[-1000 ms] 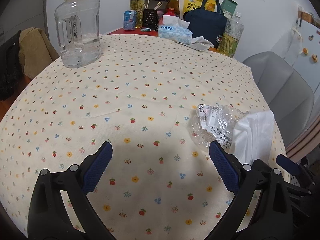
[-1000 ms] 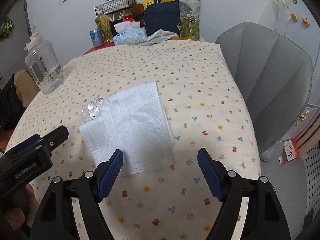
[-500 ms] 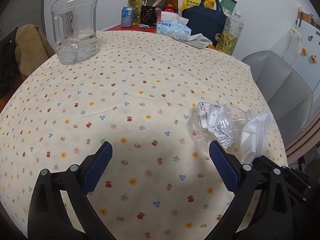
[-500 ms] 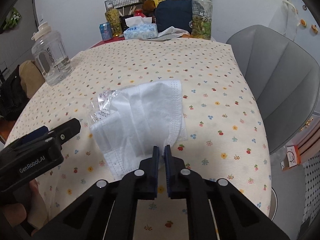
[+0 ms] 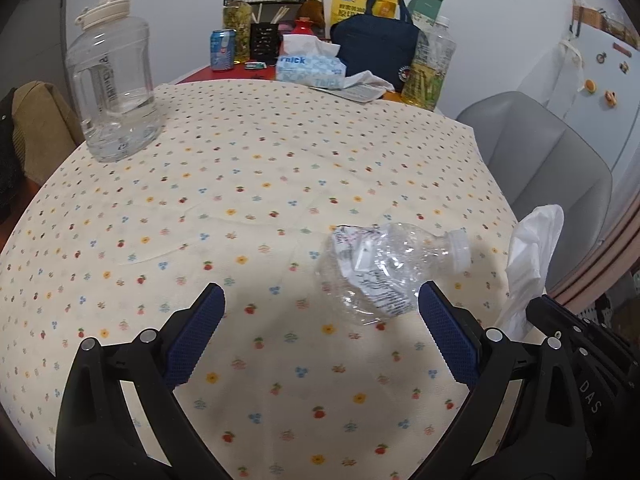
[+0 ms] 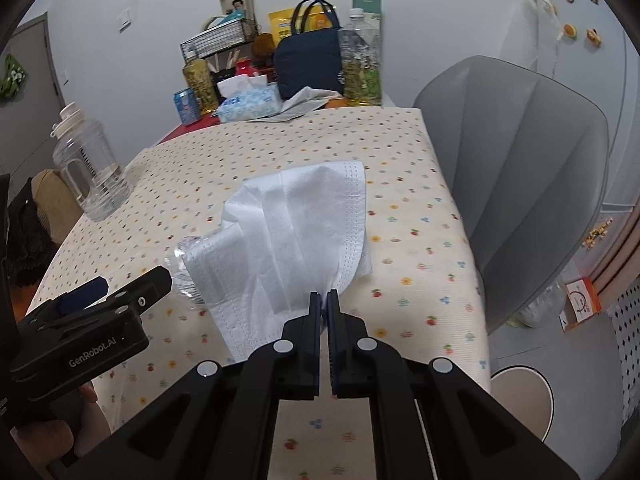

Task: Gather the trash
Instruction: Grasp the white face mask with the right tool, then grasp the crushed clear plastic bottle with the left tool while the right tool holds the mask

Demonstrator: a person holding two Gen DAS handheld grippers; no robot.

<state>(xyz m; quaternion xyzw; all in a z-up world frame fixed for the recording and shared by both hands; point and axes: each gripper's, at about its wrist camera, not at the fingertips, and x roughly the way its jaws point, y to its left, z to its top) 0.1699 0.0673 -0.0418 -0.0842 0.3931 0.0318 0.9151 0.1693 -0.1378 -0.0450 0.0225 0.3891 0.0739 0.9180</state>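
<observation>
My right gripper [image 6: 324, 296] is shut on the near edge of a white paper tissue [image 6: 296, 236], which hangs lifted above the flowered tablecloth [image 6: 400, 208]. In the left wrist view the same tissue [image 5: 534, 252] rises at the right edge. A crushed clear plastic bottle [image 5: 380, 268] lies on the tablecloth [image 5: 240, 200], just beyond my left gripper's right finger. My left gripper [image 5: 320, 328] is open with nothing between its fingers. In the right wrist view the bottle [image 6: 188, 264] is partly hidden behind the tissue, with the left gripper [image 6: 100, 300] beside it.
A large clear water jug [image 5: 112, 80] stands at the far left. Along the table's back are a tissue box [image 5: 310, 68], a can [image 5: 222, 50], a navy bag [image 5: 376, 52] and a drink bottle [image 5: 430, 68]. A grey chair [image 6: 528, 184] stands right of the table.
My right gripper went from open to shut on the tissue's near edge and lifted it, uncovering the crushed bottle. The left gripper shifted a little, still open.
</observation>
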